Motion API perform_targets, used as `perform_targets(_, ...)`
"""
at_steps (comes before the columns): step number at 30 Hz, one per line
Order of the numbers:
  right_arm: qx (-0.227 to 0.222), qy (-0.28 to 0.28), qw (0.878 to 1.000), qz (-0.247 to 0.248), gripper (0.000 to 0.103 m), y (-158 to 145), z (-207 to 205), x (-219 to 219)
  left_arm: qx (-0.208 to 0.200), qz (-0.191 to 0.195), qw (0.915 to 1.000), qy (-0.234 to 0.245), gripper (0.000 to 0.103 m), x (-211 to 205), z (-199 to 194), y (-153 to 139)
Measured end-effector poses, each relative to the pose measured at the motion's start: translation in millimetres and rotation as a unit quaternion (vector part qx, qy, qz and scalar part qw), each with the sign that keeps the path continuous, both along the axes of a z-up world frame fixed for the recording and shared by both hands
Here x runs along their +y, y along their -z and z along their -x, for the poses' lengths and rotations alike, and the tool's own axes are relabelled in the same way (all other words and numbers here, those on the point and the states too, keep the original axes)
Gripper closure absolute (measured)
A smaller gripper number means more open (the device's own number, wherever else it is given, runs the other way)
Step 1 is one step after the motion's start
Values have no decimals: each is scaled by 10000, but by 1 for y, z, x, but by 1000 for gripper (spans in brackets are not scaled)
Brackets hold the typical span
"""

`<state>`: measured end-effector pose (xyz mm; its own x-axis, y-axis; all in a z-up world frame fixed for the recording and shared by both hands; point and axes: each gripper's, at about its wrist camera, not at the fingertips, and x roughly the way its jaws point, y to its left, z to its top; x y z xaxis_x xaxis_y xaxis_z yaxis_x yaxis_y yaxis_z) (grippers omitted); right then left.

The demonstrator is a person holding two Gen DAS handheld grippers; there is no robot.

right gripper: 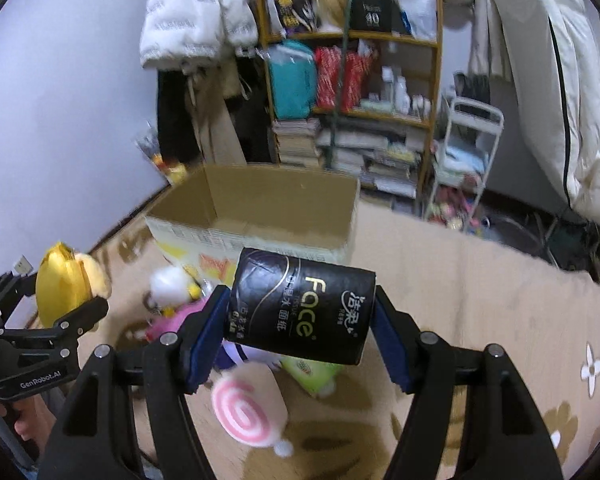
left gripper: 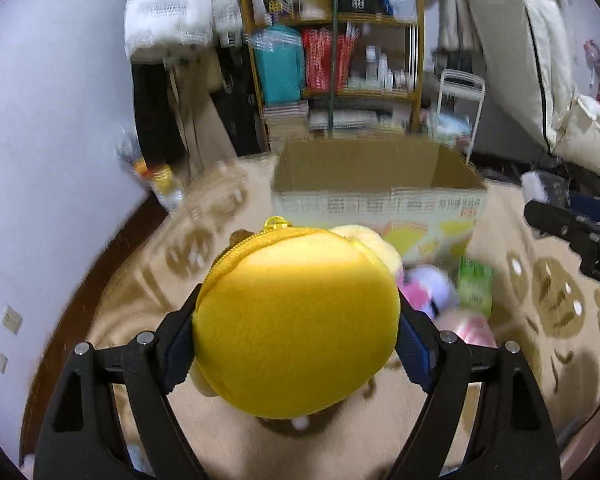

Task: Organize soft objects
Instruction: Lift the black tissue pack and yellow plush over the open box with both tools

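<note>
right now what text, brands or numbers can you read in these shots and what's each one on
"Face": black tissue pack held in the right gripper; it also has Chinese characters, with small print too tiny to read.
"GenRobot.AI": body of the left gripper.
"40": black box on the top shelf, blurred, so uncertain.
Print on the cardboard box front: too blurred to read.
Green packet: unreadable.

Left gripper: black plastic frame, two curved black arms, silver round screws at the joints, blue pads inside the fingers. White "GenRobot.AI" lettering behind the claw.

Right gripper: same black frame, silver screws, blue pads.
</note>
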<state>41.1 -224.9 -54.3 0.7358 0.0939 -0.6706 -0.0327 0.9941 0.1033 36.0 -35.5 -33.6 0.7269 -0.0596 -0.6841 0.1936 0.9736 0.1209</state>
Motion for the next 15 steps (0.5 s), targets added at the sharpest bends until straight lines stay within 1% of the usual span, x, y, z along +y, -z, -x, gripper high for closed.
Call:
perform_targets(4, -230, -82, 9997, -67, 31, -16, -9, 4, -367, 177, 9992, 30, 20, -2, -5, -28)
perform_targets(9, -508, -175, 9985, 30, 31, -36, -25, 9, -602, 410, 9973, 69, 20, 2, -20, -61)
perform_targets(11, -612, -219, 9979, 26, 31, -44, -36, 10, -673, 434, 9967, 93, 20, 2, -29, -71)
perform_targets(15, -757, -297, 9967, 41, 30, -55, -54, 11, -973, 362, 9945, 153, 20, -3, -51, -91)
